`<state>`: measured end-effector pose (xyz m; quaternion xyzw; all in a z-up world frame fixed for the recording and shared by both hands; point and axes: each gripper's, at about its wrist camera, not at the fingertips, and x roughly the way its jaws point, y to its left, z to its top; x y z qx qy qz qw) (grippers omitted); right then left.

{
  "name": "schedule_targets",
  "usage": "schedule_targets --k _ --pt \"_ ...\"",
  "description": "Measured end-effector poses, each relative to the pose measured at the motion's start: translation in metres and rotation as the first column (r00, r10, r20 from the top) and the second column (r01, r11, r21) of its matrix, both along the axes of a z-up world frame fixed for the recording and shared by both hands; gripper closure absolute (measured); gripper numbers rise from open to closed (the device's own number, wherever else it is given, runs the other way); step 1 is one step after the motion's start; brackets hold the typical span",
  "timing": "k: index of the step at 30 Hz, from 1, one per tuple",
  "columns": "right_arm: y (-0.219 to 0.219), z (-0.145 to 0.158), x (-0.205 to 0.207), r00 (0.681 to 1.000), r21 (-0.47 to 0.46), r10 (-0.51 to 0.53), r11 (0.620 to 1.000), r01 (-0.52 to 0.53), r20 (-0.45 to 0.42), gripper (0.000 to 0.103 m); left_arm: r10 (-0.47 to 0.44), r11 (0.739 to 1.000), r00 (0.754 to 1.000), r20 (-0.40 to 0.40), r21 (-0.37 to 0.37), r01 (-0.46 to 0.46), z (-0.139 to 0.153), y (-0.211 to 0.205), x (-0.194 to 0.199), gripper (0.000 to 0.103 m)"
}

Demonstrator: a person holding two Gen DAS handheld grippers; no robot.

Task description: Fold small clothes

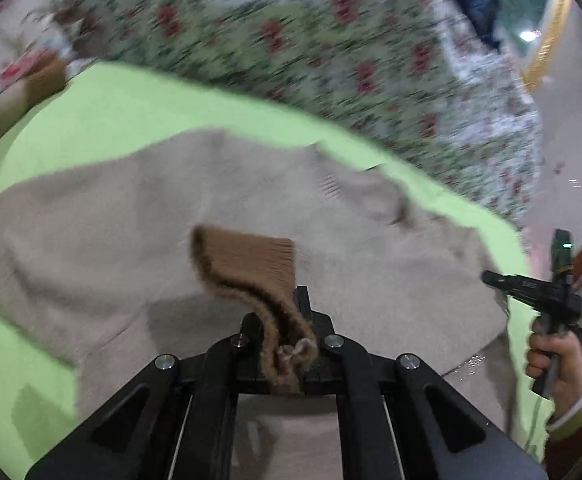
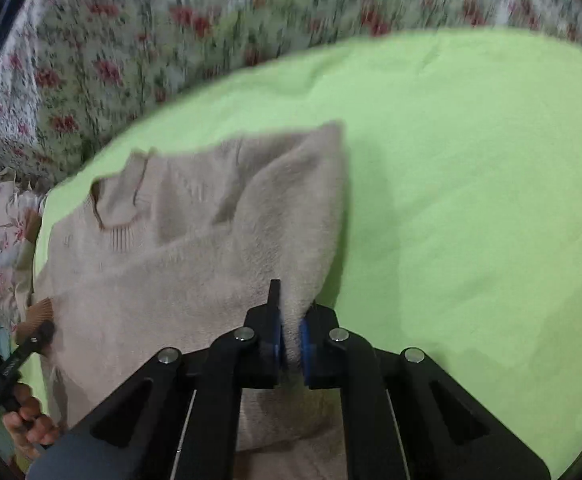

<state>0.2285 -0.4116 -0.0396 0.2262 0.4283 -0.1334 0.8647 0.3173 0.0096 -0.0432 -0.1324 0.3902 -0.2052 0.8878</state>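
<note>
A small beige sweater [image 1: 219, 216] lies on a light green cloth [image 1: 103, 100]. My left gripper [image 1: 287, 344] is shut on the sweater's brown ribbed cuff [image 1: 251, 264] and holds it above the sweater body. My right gripper [image 2: 289, 332] is shut on a fold of the beige sweater [image 2: 195, 248] at its right side; the neck opening [image 2: 119, 196] lies far left. The right gripper also shows at the right edge of the left wrist view [image 1: 491, 278]. The left gripper with the brown cuff shows at the left edge of the right wrist view [image 2: 39, 320].
The green cloth [image 2: 471, 200] lies on a floral bedspread [image 1: 311, 40], which also shows in the right wrist view [image 2: 111, 40]. A second brown cuff [image 1: 45, 78] lies at the far left. Floor shows at the far right [image 1: 571, 120].
</note>
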Motion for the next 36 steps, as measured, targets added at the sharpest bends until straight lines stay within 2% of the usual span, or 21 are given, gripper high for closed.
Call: schedule_targets --k 1,4,6,8,10,12,15,16,18,19,20,21,23,25,27,28,29,30,33,34,36 --pt "-0.007 0.004 -0.003 1.0 -0.011 -0.016 1.0 0.016 0.007 0.095 -0.008 1.0 1.0 0.017 -0.001 0.008 0.003 -0.006 0.001 0.097" --pt "-0.034 -0.01 -0.004 0.998 0.06 -0.059 0.996 0.06 -0.018 0.096 -0.015 0.999 1.0 0.024 0.048 0.014 -0.001 -0.024 0.006 0.097" --pt "-0.036 -0.03 0.001 0.997 0.106 -0.039 0.993 0.046 -0.07 0.095 -0.025 0.998 0.999 -0.027 0.054 0.027 -0.012 -0.024 0.008 0.096" --pt "-0.038 -0.031 -0.006 0.997 0.132 -0.068 0.989 0.073 -0.043 0.093 -0.035 0.998 0.997 -0.064 0.057 0.039 -0.022 -0.02 0.007 0.093" --pt "-0.039 -0.02 -0.014 0.993 0.099 -0.112 0.989 0.113 -0.023 0.081 -0.035 0.997 0.997 -0.068 0.062 0.039 -0.026 -0.014 0.002 0.092" --pt "-0.035 -0.004 -0.017 0.991 0.021 -0.136 0.991 0.136 0.019 0.072 -0.027 0.999 0.995 -0.094 0.044 0.032 -0.031 -0.007 0.003 0.085" --pt "-0.025 0.006 -0.002 0.996 -0.035 -0.084 0.996 0.085 0.03 0.055 -0.005 1.0 0.993 -0.114 0.013 0.007 -0.035 0.003 0.006 0.082" --pt "-0.024 0.006 0.004 0.996 -0.048 -0.08 0.996 0.081 0.028 0.053 -0.002 1.0 0.993 -0.122 0.006 0.003 -0.037 0.003 0.008 0.082" --pt "-0.024 -0.005 0.024 0.998 -0.067 -0.06 0.996 0.059 -0.019 0.052 -0.019 1.0 0.992 -0.128 0.003 0.02 -0.039 -0.002 0.012 0.086" --pt "-0.025 -0.011 0.034 0.997 -0.067 -0.052 0.997 0.048 -0.054 0.068 -0.039 0.999 0.992 -0.122 0.011 0.041 -0.038 -0.007 0.012 0.093" --pt "-0.026 -0.016 0.042 0.996 -0.066 -0.039 0.997 0.033 -0.08 0.091 -0.06 0.998 0.993 -0.101 0.03 0.063 -0.033 -0.013 0.011 0.097" --pt "-0.029 -0.016 0.047 0.996 -0.083 -0.047 0.996 0.041 -0.079 0.095 -0.061 0.996 0.996 -0.058 0.069 0.065 -0.026 -0.018 0.008 0.097" --pt "-0.04 -0.011 0.05 0.995 -0.097 -0.087 0.992 0.082 -0.049 0.095 -0.03 0.991 0.999 0.019 0.131 0.027 -0.014 -0.02 0.005 0.097" --pt "-0.054 -0.013 0.048 0.99 -0.053 -0.138 0.989 0.136 -0.043 0.095 0.003 0.984 1.0 -0.018 0.177 0.0 -0.021 -0.019 0.013 0.097" --pt "-0.057 -0.015 0.045 0.987 -0.02 -0.149 0.989 0.148 -0.056 0.094 0.005 0.986 0.997 -0.074 0.165 0.007 -0.03 -0.014 0.016 0.095" --pt "-0.054 -0.009 0.039 0.986 -0.026 -0.158 0.987 0.157 -0.048 0.089 0.009 0.987 0.997 -0.08 0.161 0.004 -0.032 -0.012 0.013 0.091" --pt "-0.049 -0.003 0.03 0.987 -0.03 -0.16 0.987 0.159 -0.032 0.089 0.013 0.987 0.997 -0.077 0.16 -0.001 -0.031 -0.01 0.009 0.091" --pt "-0.04 0.004 0.018 0.99 -0.018 -0.141 0.99 0.141 -0.002 0.089 0.017 0.987 0.997 -0.071 0.159 -0.006 -0.03 -0.008 0.004 0.091" --pt "-0.001 0.013 -0.007 0.998 0.014 -0.046 0.999 0.046 0.05 0.076 0.024 0.987 0.997 -0.067 0.163 -0.012 -0.028 -0.004 -0.008 0.091" --pt "0.011 0.011 -0.015 0.999 0.019 -0.01 1.0 0.009 0.05 0.072 0.024 0.986 0.997 -0.069 0.166 -0.012 -0.027 -0.004 -0.011 0.089" --pt "0.03 -0.004 -0.023 0.999 0.035 0.037 0.999 -0.037 0.004 0.071 0.029 0.982 0.997 -0.074 0.188 -0.014 -0.028 -0.001 -0.018 0.088"
